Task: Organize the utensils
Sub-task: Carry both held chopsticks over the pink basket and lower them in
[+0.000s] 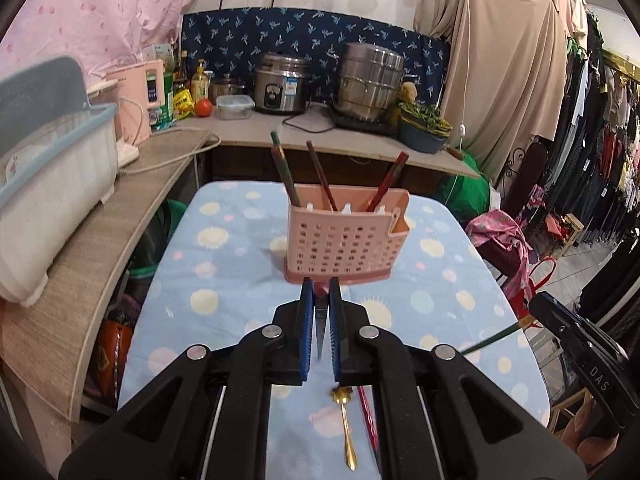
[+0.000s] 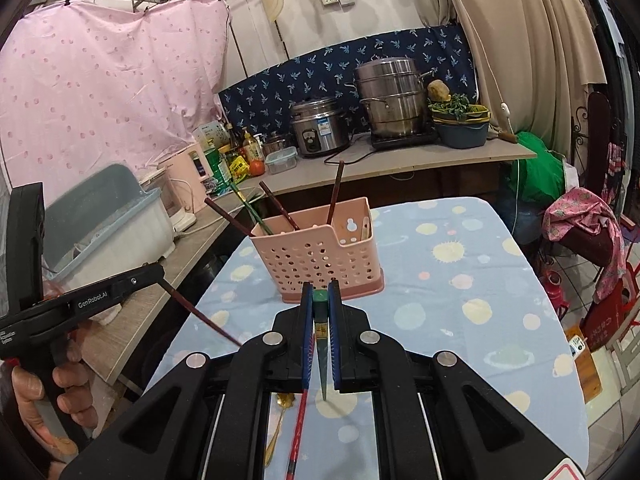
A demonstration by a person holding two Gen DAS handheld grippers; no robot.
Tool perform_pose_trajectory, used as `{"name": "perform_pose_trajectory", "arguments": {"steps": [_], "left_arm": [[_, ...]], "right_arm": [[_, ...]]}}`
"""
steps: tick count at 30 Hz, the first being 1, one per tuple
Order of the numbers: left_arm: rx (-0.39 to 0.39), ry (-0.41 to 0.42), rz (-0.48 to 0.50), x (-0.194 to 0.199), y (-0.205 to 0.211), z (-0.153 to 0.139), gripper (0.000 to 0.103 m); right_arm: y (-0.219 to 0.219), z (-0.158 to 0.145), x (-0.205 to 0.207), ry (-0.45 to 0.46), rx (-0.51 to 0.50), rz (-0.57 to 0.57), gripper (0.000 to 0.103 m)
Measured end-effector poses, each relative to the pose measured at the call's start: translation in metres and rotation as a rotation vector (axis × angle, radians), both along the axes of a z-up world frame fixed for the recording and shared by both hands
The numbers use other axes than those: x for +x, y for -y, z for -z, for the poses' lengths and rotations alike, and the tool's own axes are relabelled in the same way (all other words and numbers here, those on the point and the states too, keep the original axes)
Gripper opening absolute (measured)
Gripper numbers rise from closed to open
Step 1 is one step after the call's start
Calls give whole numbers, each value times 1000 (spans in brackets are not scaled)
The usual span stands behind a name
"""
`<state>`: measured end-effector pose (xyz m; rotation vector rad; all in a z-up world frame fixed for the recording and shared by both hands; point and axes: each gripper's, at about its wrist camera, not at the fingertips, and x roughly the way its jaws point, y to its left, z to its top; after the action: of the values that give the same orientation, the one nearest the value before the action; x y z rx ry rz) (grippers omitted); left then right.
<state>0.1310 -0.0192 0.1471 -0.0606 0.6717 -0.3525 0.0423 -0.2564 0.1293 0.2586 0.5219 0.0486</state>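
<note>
- Left wrist view: the left gripper [image 1: 321, 294] is clamped on a dark red chopstick [image 1: 320, 326], which points back toward the camera; the right wrist view shows that same stick [image 2: 202, 314] slanting down from the left tool.
- Right gripper [image 2: 321, 296] is likewise closed on a green chopstick [image 2: 322, 344], seen end-on between the blue pads [image 2: 307, 328].
- Both tongs hover above the spotted tablecloth [image 1: 224, 264], near the front of the pink holder [image 1: 344, 240], which already stands several chopsticks [image 1: 320, 176] upright.
- To do this step well, I judge each stick should be tipped upright, lifted above the rim and lowered into an open compartment, one hand at a time, so the tools do not collide.
- Release only once the tip is inside; the light holder could tip if nudged.
- A gold spoon [image 1: 347, 428] and a red chopstick [image 1: 368, 416] lie on the cloth, not yet sorted.
</note>
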Motion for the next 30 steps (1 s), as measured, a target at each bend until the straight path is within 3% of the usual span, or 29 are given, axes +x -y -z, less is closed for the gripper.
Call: {"name": "perform_pose_trajectory", "arguments": {"steps": [12,24,30], "left_arm": [[-28,103,14,34,12,-58,7],[-56,276,-26,75,25,-133,7],[-38,320,-47,101,36,-144,7]], "right_arm": [[8,-52,40,117,-2,-4,7],[18,-120,105,267,28,1,7],[21,-133,142,296,35,17,7]]}}
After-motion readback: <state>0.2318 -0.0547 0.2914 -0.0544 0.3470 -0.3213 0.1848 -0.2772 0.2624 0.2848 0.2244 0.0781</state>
